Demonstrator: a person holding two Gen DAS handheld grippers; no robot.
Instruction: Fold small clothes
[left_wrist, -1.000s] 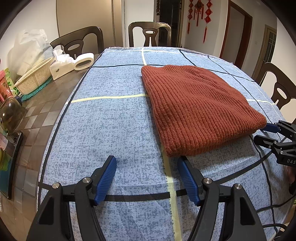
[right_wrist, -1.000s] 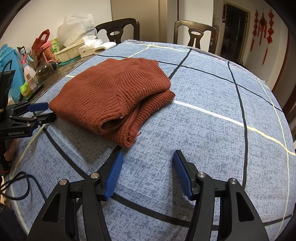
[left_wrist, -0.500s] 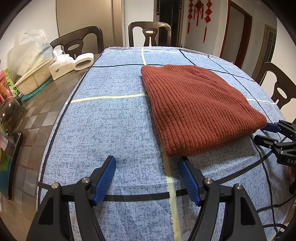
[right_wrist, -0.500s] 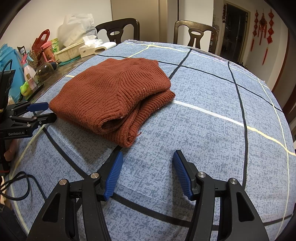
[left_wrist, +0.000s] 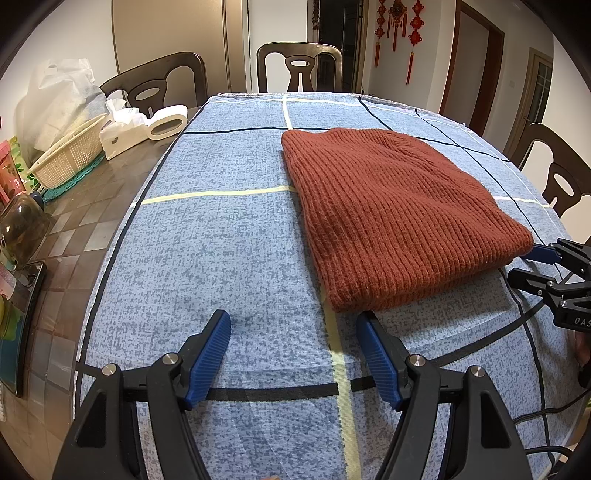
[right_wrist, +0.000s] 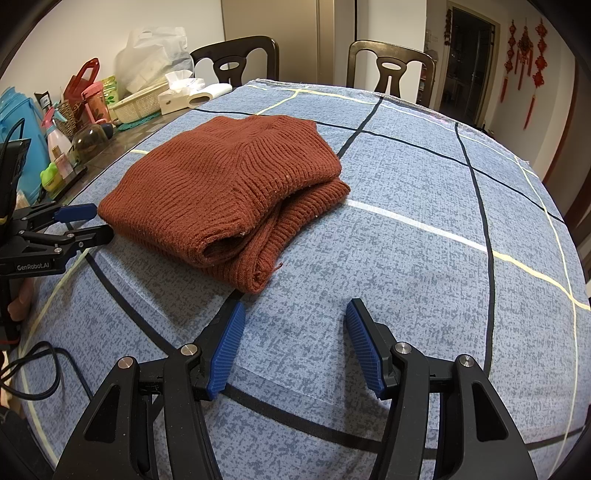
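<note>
Blue checked cloth (left_wrist: 221, 229) over table, folded rust sweater (left_wrist: 391, 218), dark chairs (left_wrist: 299, 66) behind, both fingers apart, empty

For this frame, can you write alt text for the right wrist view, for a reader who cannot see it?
A folded rust-brown knit sweater lies on a blue checked tablecloth, just beyond the open, empty right gripper in the foreground. The left gripper, also open, sits at the sweater's left edge. Dark chairs stand behind the table; household clutter lines its far left side.
</note>
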